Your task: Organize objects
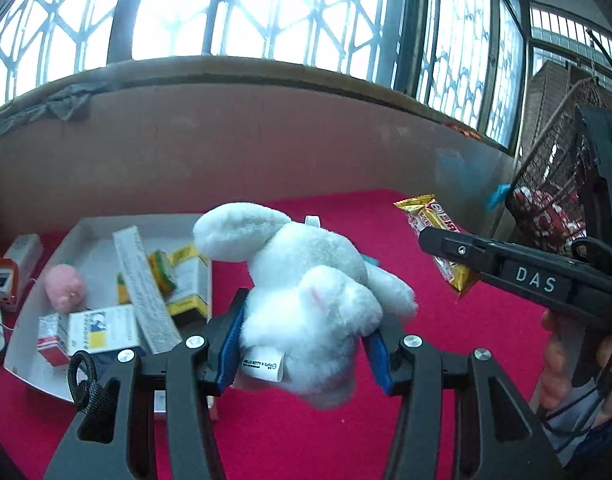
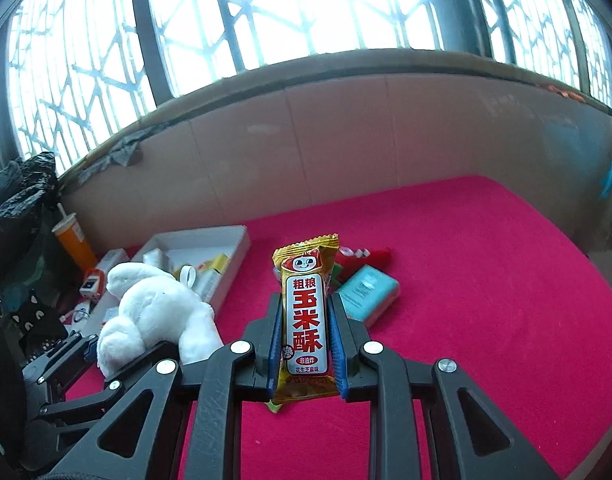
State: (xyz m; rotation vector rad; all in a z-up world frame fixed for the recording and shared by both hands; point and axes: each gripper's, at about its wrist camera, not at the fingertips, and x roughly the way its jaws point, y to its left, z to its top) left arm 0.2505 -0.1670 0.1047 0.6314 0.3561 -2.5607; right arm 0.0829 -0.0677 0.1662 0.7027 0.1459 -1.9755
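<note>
We see the left tool (image 1: 302, 344) clamped on the white plush rabbit (image 1: 306, 292), which hides part of the white tray (image 1: 46, 272) behind it, while the right tool (image 2: 304, 340) grips a yellow snack bar (image 2: 306, 320) above the red worktop (image 2: 485, 280), its lower end seemingly cut off.

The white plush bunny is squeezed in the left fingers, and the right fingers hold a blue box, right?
Not quite. The white plush bunny is indeed squeezed in the left gripper's fingers, but the right gripper holds a yellow corn snack bar, not a box. The right wrist view shows this; the teal box lies on the red cloth behind it.
</note>
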